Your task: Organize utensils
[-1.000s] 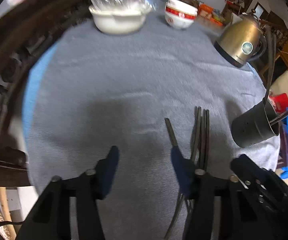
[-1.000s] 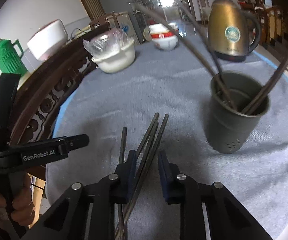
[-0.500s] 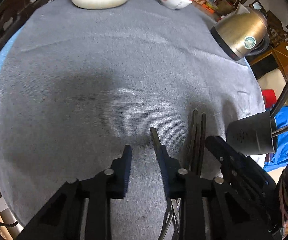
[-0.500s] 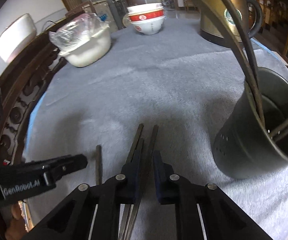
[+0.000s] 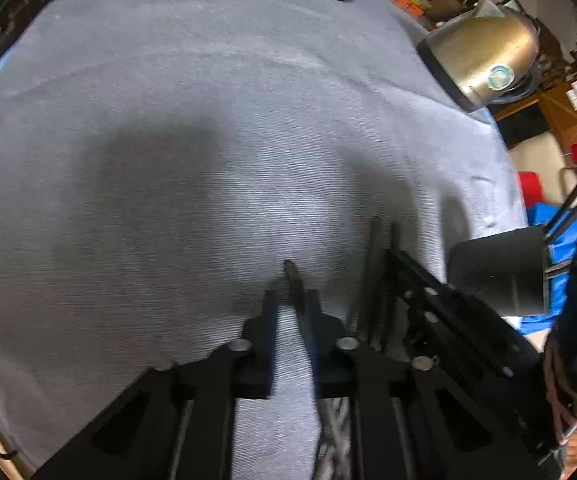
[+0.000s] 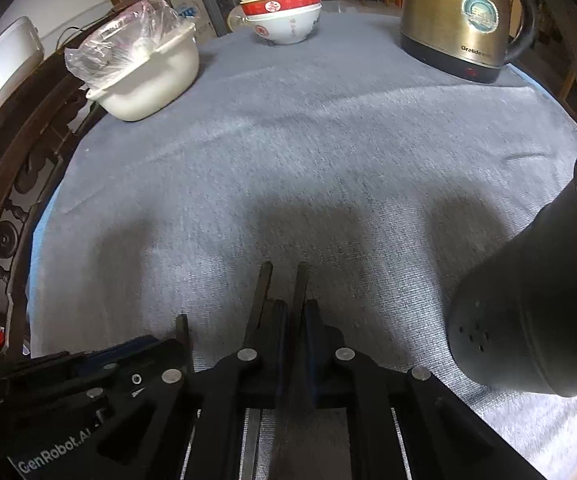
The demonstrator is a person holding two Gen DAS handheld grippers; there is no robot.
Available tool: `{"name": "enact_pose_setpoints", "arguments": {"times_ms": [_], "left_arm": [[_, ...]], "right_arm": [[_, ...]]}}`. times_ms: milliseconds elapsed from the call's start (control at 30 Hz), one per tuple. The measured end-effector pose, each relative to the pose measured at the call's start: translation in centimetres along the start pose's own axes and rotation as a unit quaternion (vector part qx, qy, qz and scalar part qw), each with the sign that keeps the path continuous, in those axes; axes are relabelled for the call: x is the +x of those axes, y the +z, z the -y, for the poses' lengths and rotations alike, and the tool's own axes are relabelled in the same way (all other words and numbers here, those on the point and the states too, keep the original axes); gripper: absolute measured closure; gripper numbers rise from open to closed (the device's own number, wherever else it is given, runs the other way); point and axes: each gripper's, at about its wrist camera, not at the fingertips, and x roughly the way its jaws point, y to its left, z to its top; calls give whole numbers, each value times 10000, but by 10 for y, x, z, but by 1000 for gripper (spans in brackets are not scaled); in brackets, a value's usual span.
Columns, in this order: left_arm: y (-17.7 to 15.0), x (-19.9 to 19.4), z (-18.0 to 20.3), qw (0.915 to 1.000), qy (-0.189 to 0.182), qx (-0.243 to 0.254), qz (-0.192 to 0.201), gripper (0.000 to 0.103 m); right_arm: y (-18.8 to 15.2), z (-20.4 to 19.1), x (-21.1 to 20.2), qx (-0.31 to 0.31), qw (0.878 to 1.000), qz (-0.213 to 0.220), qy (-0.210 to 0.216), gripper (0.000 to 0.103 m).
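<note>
Dark chopsticks lie on the grey cloth [image 5: 208, 160]. My left gripper [image 5: 291, 300] is low on the cloth, its jaws a narrow gap apart around a single chopstick [image 5: 293, 280]. My right gripper [image 6: 291, 308] is shut on a chopstick [image 6: 299, 284], with another chopstick [image 6: 260, 292] lying against its left finger. The right gripper also shows in the left wrist view [image 5: 428, 300], beside more chopsticks [image 5: 374, 264]. A dark perforated utensil cup [image 6: 536, 300] with chopsticks in it stands at the right, also in the left wrist view [image 5: 496, 272].
A gold kettle [image 6: 464, 20] stands far right. Stacked red-and-white bowls [image 6: 282, 12] and a white pot with a plastic bag [image 6: 144, 68] stand at the back. A carved wooden rail [image 6: 12, 184] borders the left edge.
Both grippers dropped lower toward the cloth. My left gripper narrowed from wide open around the single chopstick. My right gripper closed tighter on its chopstick.
</note>
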Motion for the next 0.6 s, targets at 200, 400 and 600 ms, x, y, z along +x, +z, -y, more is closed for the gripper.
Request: {"name": "enact_pose_setpoints", "arguments": {"times_ms": [200, 400, 600], "left_arm": [[-5, -13, 0, 9993, 54, -89, 358, 101], [-11, -68, 4, 9938, 158, -106, 1091, 102], [-29, -119, 21, 9851, 130, 34, 1716, 102]], "right_arm": [[-7, 4, -35, -30, 9982, 540, 277, 95], [-19, 6, -83, -95, 9918, 1186, 460, 97], [-35, 15, -133, 34, 9828, 1705, 706, 97]]}}
